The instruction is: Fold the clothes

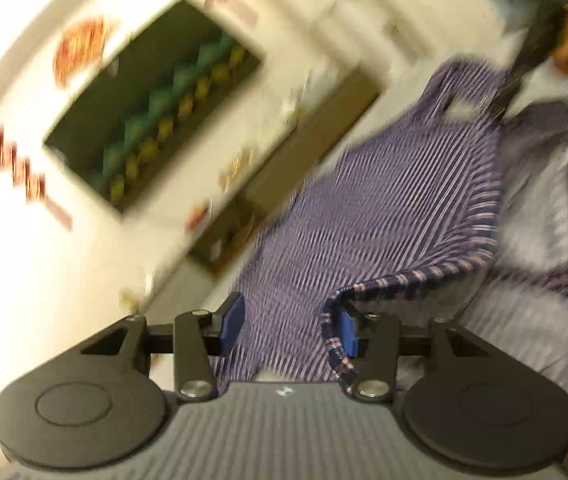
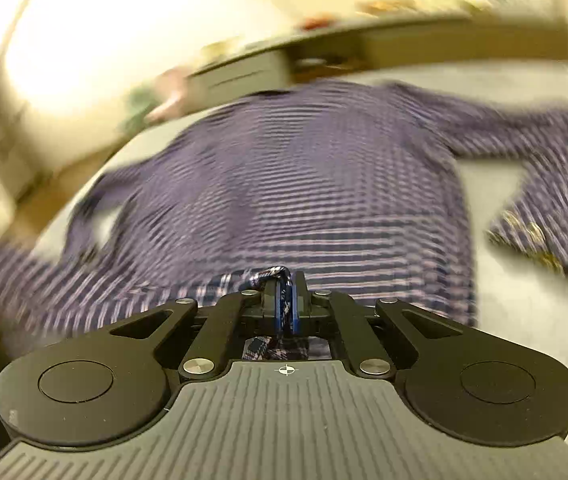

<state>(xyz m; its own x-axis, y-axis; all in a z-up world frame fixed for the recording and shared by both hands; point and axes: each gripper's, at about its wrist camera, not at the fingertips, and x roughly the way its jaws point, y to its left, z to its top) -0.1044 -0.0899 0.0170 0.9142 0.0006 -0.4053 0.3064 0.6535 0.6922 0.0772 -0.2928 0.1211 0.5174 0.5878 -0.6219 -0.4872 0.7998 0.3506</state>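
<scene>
Right claw (image 2: 284, 304) is pinching a bunched fold of the purple striped shirt (image 2: 304, 184), pads pressed together on the cloth. Left claw (image 1: 290, 324) is standing open, shirt fabric lying between its blue pads (image 1: 232, 317). Beyond, the shirt is spreading across the pale bench (image 2: 524, 320). Any lettering on the far wall is blurring past reading.

A shirt (image 2: 316, 184) lies spread on a table (image 2: 524, 320), sleeves out to either side. At the shirt's near hem, the right gripper (image 2: 284, 300) pinches the cloth; the left gripper (image 1: 288, 330) straddles another edge, jaws apart.
</scene>
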